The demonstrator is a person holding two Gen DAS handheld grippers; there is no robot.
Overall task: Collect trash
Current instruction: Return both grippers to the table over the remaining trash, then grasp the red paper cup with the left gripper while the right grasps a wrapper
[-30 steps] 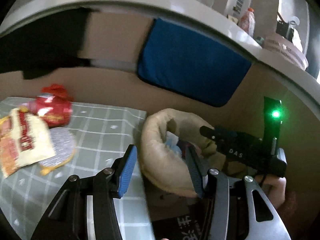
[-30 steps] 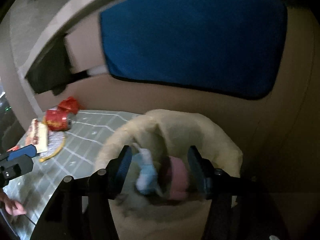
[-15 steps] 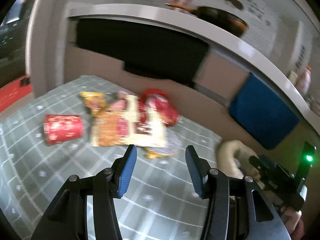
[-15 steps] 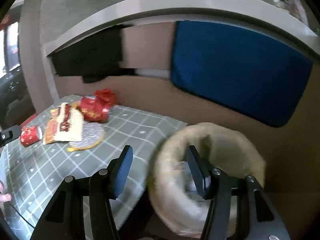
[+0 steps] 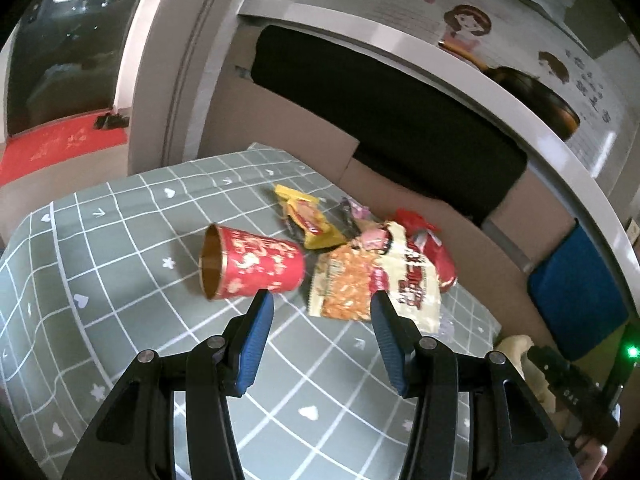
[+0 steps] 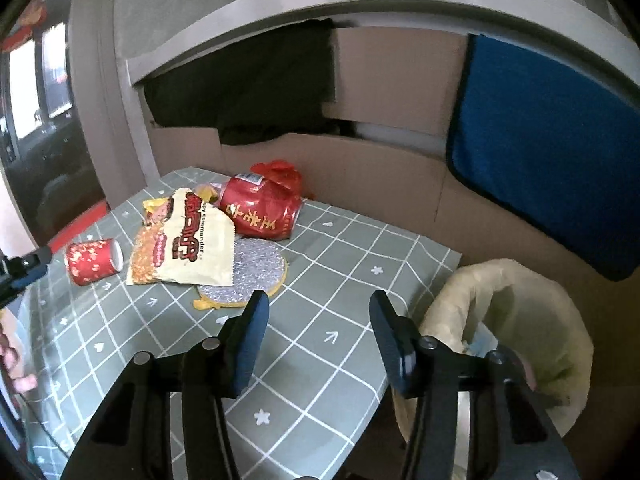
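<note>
grey-green grid-patterned tablecloth [image 6: 328,280] | cream plastic-lined trash bin [image 6: 532,320] off right table edge | cream printed snack bag [image 6: 188,240] far centre | red paper cup [image 5: 248,268] on its side, left of bag | left gripper [image 5: 322,316] jaws wide, empty | right gripper [image 6: 318,320] jaws wide, empty

The cream snack bag [image 6: 185,240] is showing large red Chinese characters running along its length, too stylised to make out, and under them a small line of Latin print whose end is reading "commander". The red can [image 6: 260,210] lying behind it is carrying big gold Chinese characters on its side; the lowest one is looking like 吉, the others are not legible. A white label patch near the can's top is holding print too small to read. The red paper cup [image 5: 250,267] is showing only a gold-and-white pattern. The wall poster [image 5: 592,92] is carrying dark characters too blurred to read.
</note>
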